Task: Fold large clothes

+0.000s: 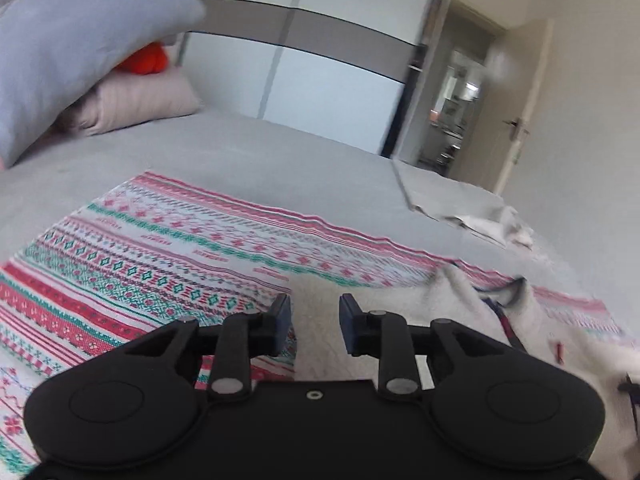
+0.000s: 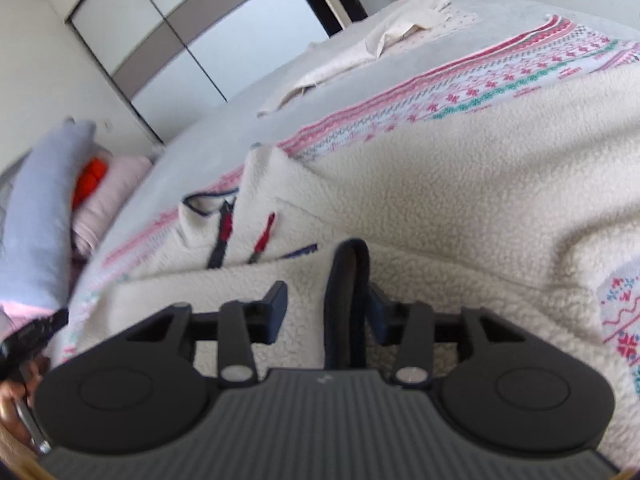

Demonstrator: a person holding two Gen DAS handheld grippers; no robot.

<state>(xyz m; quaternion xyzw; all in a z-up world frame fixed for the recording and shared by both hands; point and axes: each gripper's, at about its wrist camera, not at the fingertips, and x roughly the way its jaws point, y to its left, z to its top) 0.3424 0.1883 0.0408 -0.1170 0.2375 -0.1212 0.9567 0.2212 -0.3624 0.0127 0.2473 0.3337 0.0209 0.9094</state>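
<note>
A cream fleece jacket (image 2: 460, 184) with dark trim and red zipper pulls lies on a red, green and white patterned blanket (image 1: 140, 248) on the bed. It also shows in the left wrist view (image 1: 460, 320). My left gripper (image 1: 315, 322) is open and empty, low over the jacket's edge where it meets the blanket. My right gripper (image 2: 326, 312) is open over the fleece, and a dark-trimmed cuff (image 2: 347, 304) stands up between its fingers, against the right one.
Grey, pink and orange pillows (image 1: 80, 48) are piled at the head of the grey bed (image 1: 280, 160). A crumpled pale cloth (image 2: 380, 40) lies at the bed's far side. A wardrobe (image 1: 320, 52) and an open doorway (image 1: 460, 112) stand beyond.
</note>
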